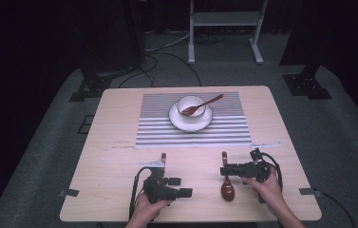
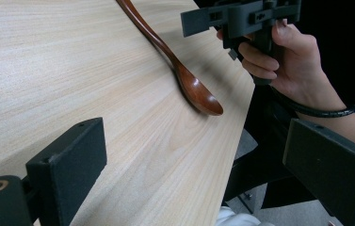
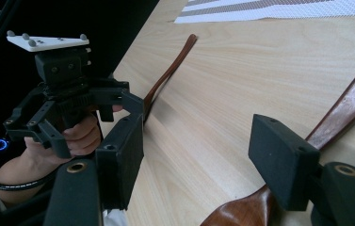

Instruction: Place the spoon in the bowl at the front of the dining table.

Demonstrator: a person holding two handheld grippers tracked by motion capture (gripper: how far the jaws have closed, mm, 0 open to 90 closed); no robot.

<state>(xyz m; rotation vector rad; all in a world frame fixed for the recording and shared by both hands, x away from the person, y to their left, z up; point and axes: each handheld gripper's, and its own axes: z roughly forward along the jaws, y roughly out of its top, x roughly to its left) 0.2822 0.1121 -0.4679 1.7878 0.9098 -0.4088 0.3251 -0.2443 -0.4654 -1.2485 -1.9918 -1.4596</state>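
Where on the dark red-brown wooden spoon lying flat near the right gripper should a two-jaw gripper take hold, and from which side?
Probably mid-handle on the dark red-brown wooden spoon, coming from above: the handle is slim and straight, while the bowl is wide and rounded. The right gripper sits open beside it.

A pale wooden table (image 1: 115, 156) is set on grey carpet (image 1: 48, 142). Beyond it, a white frame (image 1: 225, 21), black stands (image 1: 89, 88) and cables (image 1: 167, 57) are swallowed by darkness.

The left hand-held gripper (image 1: 167, 186) hides a brown spoon's bowl (image 1: 163, 158).
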